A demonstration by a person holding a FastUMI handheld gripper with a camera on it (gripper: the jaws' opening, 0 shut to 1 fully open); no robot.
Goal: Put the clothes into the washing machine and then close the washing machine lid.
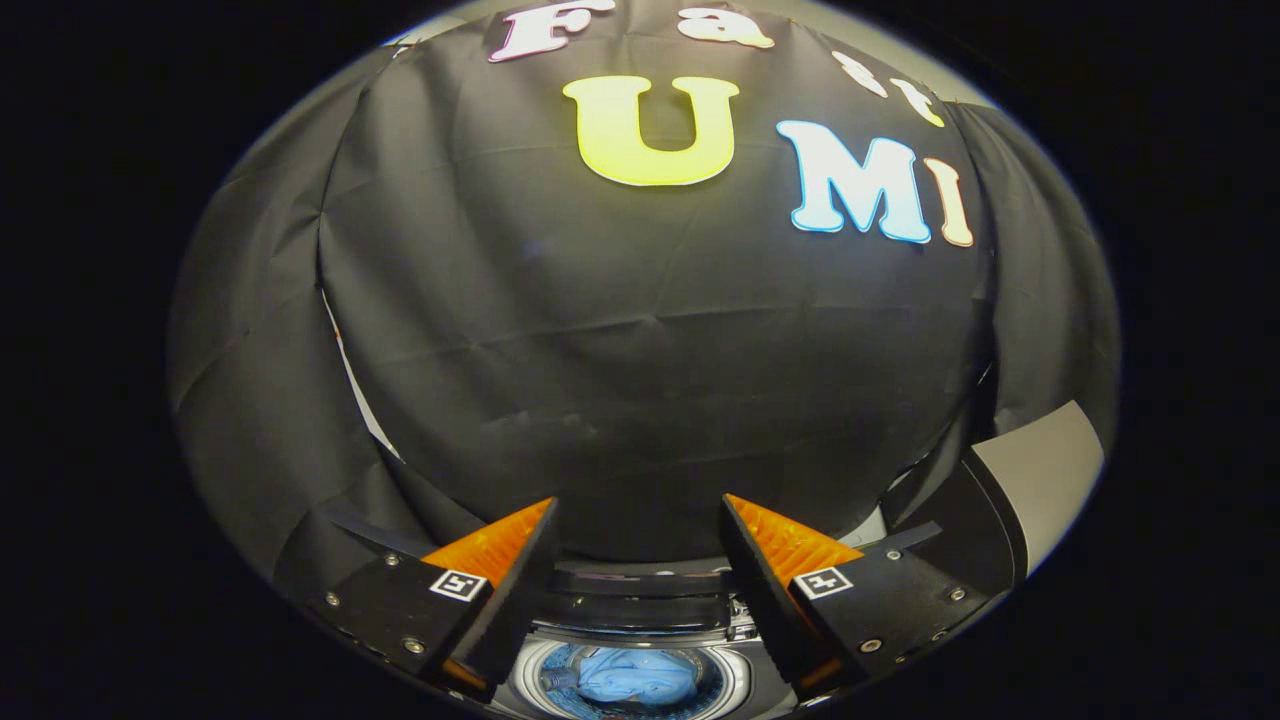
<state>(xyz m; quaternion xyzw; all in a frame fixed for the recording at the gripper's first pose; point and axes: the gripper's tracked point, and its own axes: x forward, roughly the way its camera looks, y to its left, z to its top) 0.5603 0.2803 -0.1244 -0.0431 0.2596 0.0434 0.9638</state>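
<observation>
Against the booth wall, open empty jaws above washing machine [745, 672] holding clothes [635, 677]

tongs [640, 505] wide apart, fingers empty

The handheld gripper [638, 545] shows two wedge-shaped fingers [500, 560] set wide apart with nothing between them, their facing surfaces ribbed with fine ridges and tapering to pointed tips. Each finger is mounted on a flat black angular block [400, 600], left and right alike. Small silver screws [413, 645] dot the blocks near their outer edges, and each block carries a square black-and-white marker tag [458, 585] beside the finger.
</observation>
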